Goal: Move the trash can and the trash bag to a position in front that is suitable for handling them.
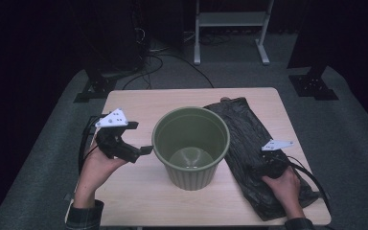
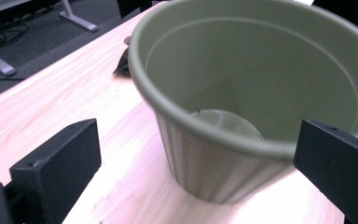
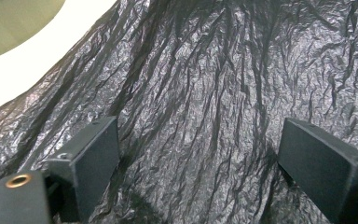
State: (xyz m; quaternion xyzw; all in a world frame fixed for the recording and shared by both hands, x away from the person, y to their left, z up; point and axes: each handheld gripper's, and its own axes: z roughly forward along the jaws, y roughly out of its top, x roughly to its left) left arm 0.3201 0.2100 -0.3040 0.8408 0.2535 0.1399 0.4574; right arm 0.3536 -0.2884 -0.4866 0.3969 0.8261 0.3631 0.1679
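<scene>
You are hovering your right claw (image 1: 268, 165), jaws apart, over the black bag (image 1: 249, 139); next, pinch it while your spread left claw (image 1: 136, 139) is nearing the pot (image 1: 191, 143)

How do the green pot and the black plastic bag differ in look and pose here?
The green pot stands upright, rigid and smooth-rimmed; the black plastic bag lies flat and crumpled beside it. The pot is matte olive, the bag glossy black. The open left gripper points at the pot; the open right gripper hovers over the bag. Both rest on the table.
</scene>
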